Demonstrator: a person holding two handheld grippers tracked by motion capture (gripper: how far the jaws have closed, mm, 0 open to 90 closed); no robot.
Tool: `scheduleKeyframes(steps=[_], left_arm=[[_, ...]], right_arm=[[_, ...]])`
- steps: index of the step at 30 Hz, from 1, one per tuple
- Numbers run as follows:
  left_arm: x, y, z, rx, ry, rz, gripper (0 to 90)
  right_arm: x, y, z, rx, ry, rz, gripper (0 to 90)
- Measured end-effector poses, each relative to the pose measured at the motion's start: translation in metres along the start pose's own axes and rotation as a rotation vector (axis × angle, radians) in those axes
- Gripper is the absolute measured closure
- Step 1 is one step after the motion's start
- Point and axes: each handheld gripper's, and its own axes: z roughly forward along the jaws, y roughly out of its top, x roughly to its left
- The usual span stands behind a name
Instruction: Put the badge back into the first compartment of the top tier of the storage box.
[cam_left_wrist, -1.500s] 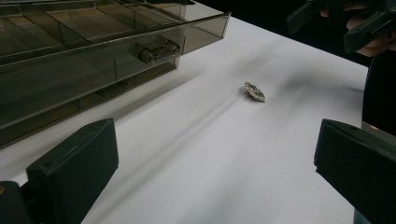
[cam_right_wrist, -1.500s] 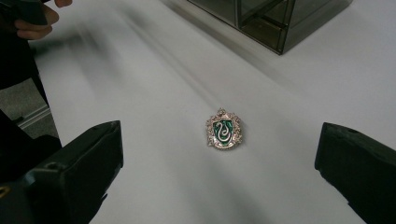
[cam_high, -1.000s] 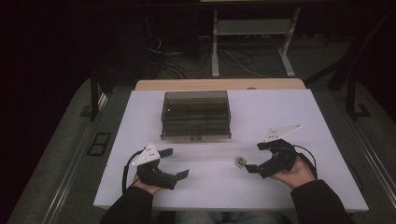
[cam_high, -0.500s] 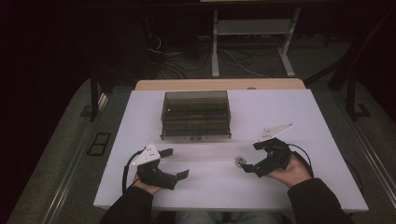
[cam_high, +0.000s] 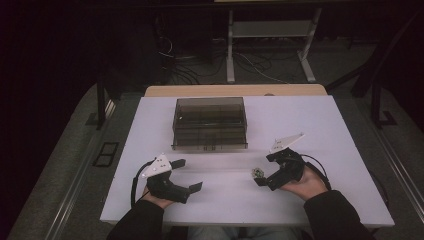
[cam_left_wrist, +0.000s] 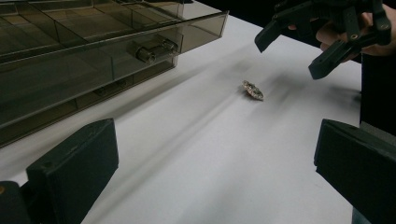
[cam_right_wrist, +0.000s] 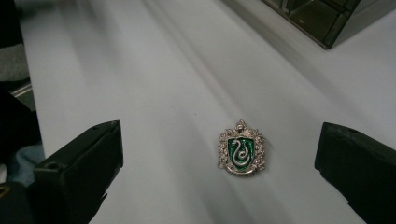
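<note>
The badge (cam_high: 257, 173) is too small in the high view to read its crest.

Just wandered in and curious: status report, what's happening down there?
Right gripper open, jaws either side of the badge, not touching. Left gripper open, holding nothing. Badge flat on the table; case beyond it, nothing in the way.

Small silver crest badge (cam_right_wrist: 241, 149) with green enamel shield and silver serpent; lies flat, face up, on the white counter (cam_right_wrist: 154, 84), untouched, near the front edge.
</note>
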Motion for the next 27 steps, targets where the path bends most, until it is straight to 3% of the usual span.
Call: scheduleKeyframes(steps=[27], left_arm=[[0.000,0.000,0.001,0.008,-0.005,0.005,0.0]], right_arm=[[0.000,-0.007,0.032,0.065,0.010,-0.025,0.8]])
